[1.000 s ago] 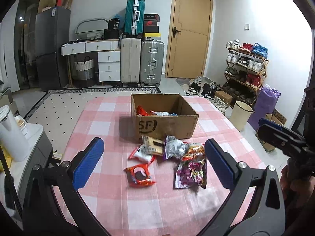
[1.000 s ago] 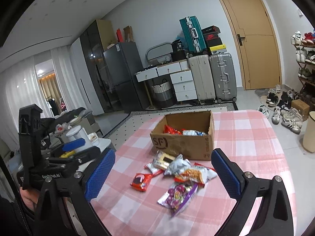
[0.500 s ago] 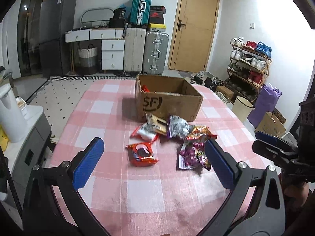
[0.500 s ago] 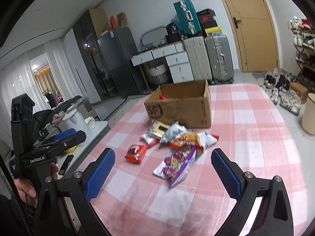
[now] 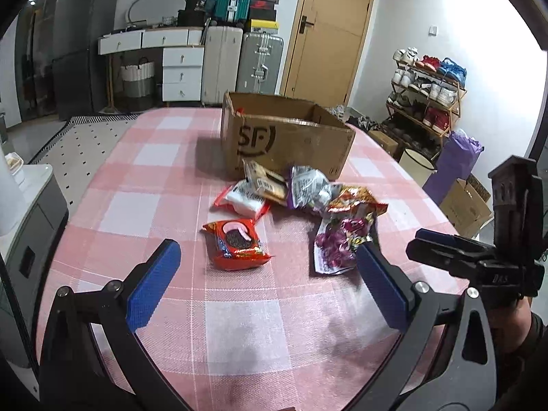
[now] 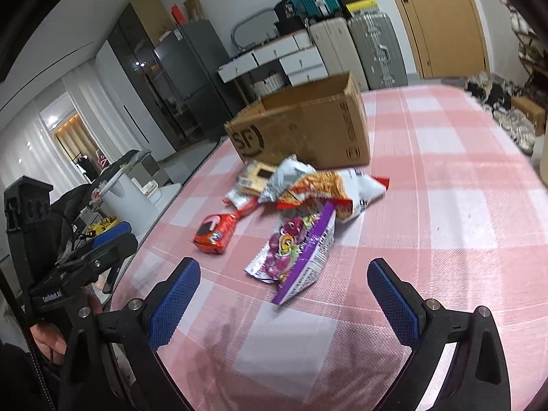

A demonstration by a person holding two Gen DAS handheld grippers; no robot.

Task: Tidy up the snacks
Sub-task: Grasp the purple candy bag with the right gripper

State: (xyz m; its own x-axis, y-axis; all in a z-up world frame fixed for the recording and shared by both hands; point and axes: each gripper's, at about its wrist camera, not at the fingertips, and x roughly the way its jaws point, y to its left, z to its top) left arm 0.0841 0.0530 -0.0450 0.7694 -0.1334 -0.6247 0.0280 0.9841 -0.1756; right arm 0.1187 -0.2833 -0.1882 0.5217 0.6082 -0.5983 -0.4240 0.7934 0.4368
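Note:
A brown cardboard box [image 5: 287, 137] marked SF stands on the pink checked table [image 5: 164, 205]. In front of it lie several snack packets: a red cookie pack [image 5: 236, 245], a red-and-white pack [image 5: 241, 200], a silver bag [image 5: 308, 190], an orange chip bag [image 5: 356, 198] and a purple candy bag [image 5: 337, 245]. My left gripper [image 5: 267, 284] is open, low over the table just short of the red cookie pack. My right gripper [image 6: 284, 303] is open, just short of the purple candy bag [image 6: 298, 253]. The box [image 6: 308, 130] shows behind.
A white appliance on a grey cabinet [image 5: 24, 205] stands left of the table. Suitcases [image 5: 239, 58], drawers and a door fill the back wall. A shoe rack [image 5: 428, 92] and a purple bag [image 5: 455, 164] stand to the right. Bare tablecloth lies near me.
Both grippers have dropped lower and moved forward toward the snack pile. The packets and box have stayed put. Both grippers remain open.

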